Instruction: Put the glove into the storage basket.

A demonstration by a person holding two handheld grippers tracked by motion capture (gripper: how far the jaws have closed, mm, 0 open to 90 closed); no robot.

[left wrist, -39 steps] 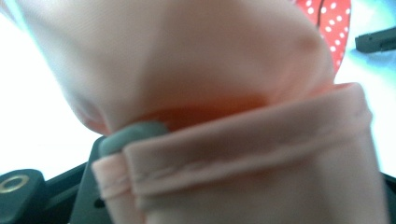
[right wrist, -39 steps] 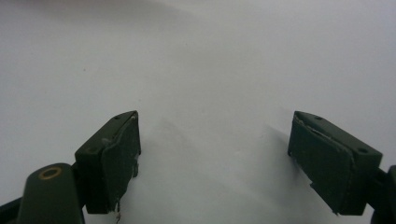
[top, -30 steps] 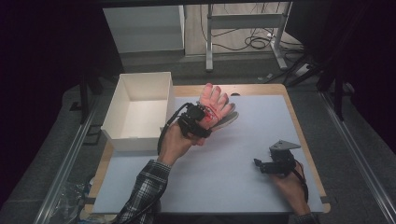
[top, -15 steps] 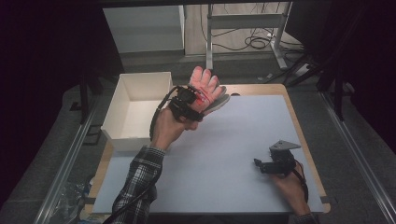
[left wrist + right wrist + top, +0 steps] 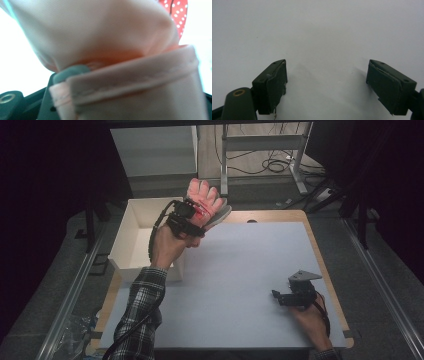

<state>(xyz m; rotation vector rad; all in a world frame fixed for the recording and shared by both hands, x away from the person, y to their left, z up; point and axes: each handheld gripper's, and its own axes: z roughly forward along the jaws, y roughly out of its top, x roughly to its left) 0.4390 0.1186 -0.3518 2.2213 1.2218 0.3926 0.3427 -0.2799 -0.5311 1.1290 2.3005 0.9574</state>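
Observation:
A pale pink glove (image 5: 206,201) with a red dotted palm hangs in the air, pinched at its cuff by my left gripper (image 5: 194,216), which is shut on it. It is held above the table's far edge, just right of the white box (image 5: 131,237). In the left gripper view the glove's hemmed cuff (image 5: 130,82) lies close to the camera, with one grey pad (image 5: 71,72) pressed against the fabric. My right gripper (image 5: 279,296) rests low at the right of the grey mat (image 5: 240,265), open, its two black jaws wide apart over the bare mat (image 5: 319,30).
The open white box stands at the table's left, its inside bare where I can see it. A wooden table edge (image 5: 327,270) frames the mat. Beyond the table are a white cabinet (image 5: 155,150), metal legs and cables on the floor.
My left hand has lifted the glove higher and carried it away from the person and leftward, closer to the box. The right gripper has stayed in place.

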